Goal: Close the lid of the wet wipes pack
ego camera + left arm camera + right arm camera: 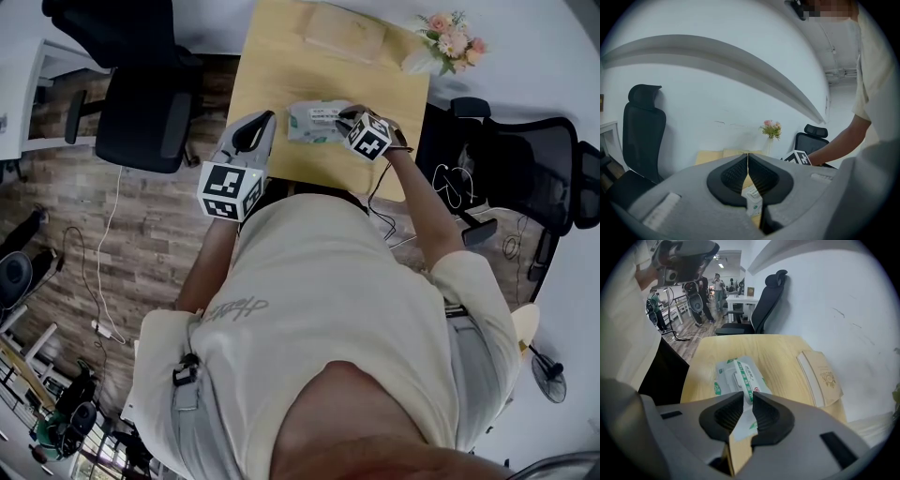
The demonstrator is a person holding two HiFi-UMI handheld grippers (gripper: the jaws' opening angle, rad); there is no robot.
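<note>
Both closed, right gripper (747, 394) on lid (743, 377)

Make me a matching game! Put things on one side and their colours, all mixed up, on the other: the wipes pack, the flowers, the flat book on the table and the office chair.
Things:
1. wet wipes pack
2. flowers
3. book
4. office chair

Colours:
A. black
B. tan
C. white and green
D. pink

Pairs: 1-C, 2-D, 3-B, 4-A
</note>
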